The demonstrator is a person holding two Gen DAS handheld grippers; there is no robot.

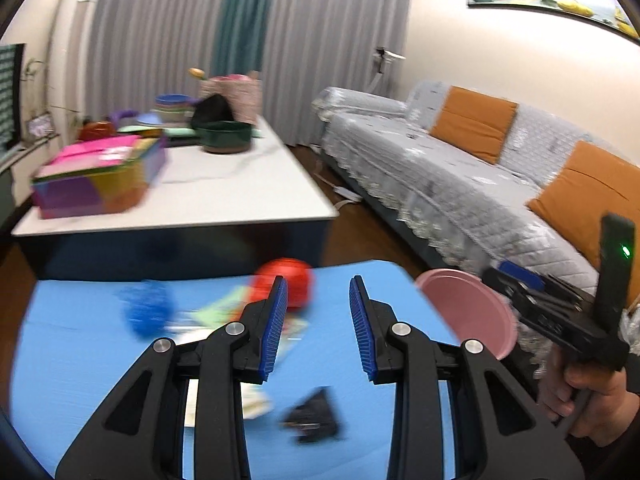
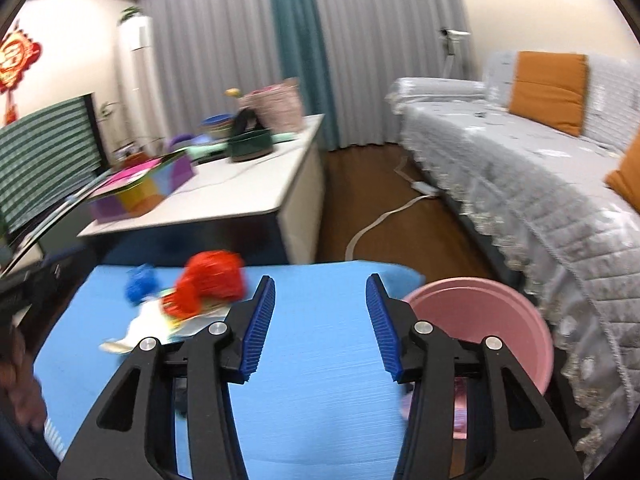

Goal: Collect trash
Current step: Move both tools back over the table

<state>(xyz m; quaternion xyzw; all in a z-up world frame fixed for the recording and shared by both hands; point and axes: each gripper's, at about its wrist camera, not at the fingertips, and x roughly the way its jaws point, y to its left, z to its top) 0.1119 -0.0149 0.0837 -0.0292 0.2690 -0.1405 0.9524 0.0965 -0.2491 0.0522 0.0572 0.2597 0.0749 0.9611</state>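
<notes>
Landmark for all places: blue mat [image 1: 100, 344].

Left gripper [image 1: 318, 324] above near half of mat, jaws parted, nothing between the blue pads [image 1: 274, 328]. Right gripper [image 2: 320, 328] likewise above mat, jaws parted wider, nothing between; no earlier frame, so only that state noted.

On mat, nearest to left gripper: dark crumpled scrap [image 1: 314, 416], blurred, kind not readable. Beside it toward mat's left, pale paper piece [image 1: 256, 400], partly hidden behind left finger. Farther in, toward mat's far left: flat wrappers and paper [image 2: 180, 320], with red crumpled bag [image 2: 212, 280] lying on them and blue crumpled ball [image 2: 138, 284] just left of red one. All loose on mat, none in a container.

Pink bin [image 2: 500, 320] at mat's right edge, open top, upright. Inside: bare pink wall seen; contents cannot be told, low part hidden behind right finger.

Person's hand [image 1: 592, 396] right of mat in left wrist view, holding the other gripper's handle.

Beyond mat's far edge: white low table [image 1: 224, 192]. On it, multicoloured box [image 1: 100, 176] with lid partly off, contents not readable; dark green pot [image 1: 226, 136]; stacked bowls [image 1: 172, 106]; woven basket [image 1: 232, 96]. Contents of all too blurred.

Right of mat and table: grey-covered sofa [image 1: 440, 184] with 2 orange cushions [image 1: 474, 128]. Farthest: grey and teal curtains [image 1: 240, 20].
</notes>
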